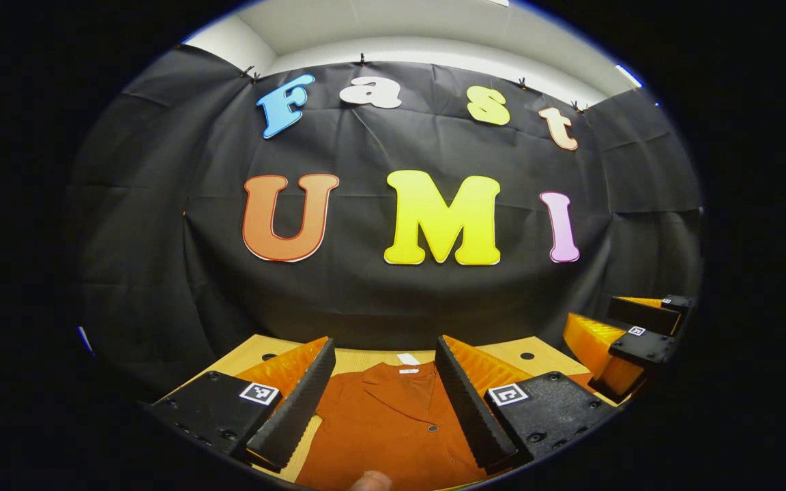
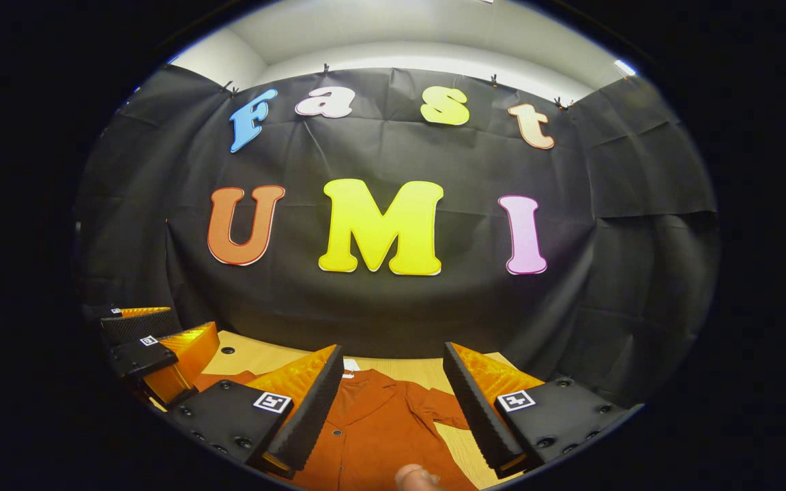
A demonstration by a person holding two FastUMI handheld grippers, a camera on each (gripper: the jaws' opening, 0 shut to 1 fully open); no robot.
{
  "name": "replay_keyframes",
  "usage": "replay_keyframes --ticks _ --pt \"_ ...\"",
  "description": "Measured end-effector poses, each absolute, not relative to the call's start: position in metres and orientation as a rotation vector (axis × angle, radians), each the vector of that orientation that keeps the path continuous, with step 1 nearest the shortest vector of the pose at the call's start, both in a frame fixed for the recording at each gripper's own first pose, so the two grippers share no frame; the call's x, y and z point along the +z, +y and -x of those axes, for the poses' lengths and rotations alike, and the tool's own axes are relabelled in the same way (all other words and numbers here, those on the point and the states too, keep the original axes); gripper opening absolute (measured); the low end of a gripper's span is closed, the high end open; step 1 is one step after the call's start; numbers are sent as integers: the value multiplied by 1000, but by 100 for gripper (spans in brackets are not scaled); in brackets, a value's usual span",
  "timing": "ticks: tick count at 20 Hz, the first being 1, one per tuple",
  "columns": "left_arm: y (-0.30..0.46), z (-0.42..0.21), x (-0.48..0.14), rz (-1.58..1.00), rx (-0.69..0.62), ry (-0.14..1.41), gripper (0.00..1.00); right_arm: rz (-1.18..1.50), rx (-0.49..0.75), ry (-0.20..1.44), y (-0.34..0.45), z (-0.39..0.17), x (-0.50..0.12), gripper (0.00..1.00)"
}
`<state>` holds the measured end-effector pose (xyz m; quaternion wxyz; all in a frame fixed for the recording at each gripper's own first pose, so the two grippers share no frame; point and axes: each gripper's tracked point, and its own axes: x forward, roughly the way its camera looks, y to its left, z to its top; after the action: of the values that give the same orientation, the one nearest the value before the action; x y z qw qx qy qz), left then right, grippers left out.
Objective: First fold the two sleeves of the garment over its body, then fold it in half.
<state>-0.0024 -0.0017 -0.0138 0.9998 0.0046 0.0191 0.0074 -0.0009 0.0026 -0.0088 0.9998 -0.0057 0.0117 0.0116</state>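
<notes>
A rust-orange buttoned garment (image 1: 386, 423) lies flat on the wooden table (image 1: 256, 349), collar toward the booth wall with a white tag at the neck. My left gripper (image 1: 383, 395) hovers above its upper body, open, nothing between the fingers. In the right gripper view the garment (image 2: 372, 426) shows its collar and one sleeve (image 2: 437, 406) lying out toward the right. My right gripper (image 2: 389, 402) is open above it and holds nothing. The right gripper (image 1: 628, 341) appears at the right in the left gripper view, and the left gripper (image 2: 154, 348) at the left in the right gripper view.
The wooden table (image 2: 256, 358) has small dark holes near its back edge and ends close to the black cloth wall. A fingertip (image 1: 369, 481) shows at the bottom edge of the left gripper view, and another fingertip (image 2: 417, 476) in the right gripper view.
</notes>
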Motion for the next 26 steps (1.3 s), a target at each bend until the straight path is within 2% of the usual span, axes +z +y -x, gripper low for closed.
replay_keyframes --ticks 14,26 --pt "4 3 -23 -38 17 47 95 16 53 45 18 -4 -23 92" --pt "-29 -5 -55 -56 -7 128 95 -63 11 160 -34 -15 -75 93"
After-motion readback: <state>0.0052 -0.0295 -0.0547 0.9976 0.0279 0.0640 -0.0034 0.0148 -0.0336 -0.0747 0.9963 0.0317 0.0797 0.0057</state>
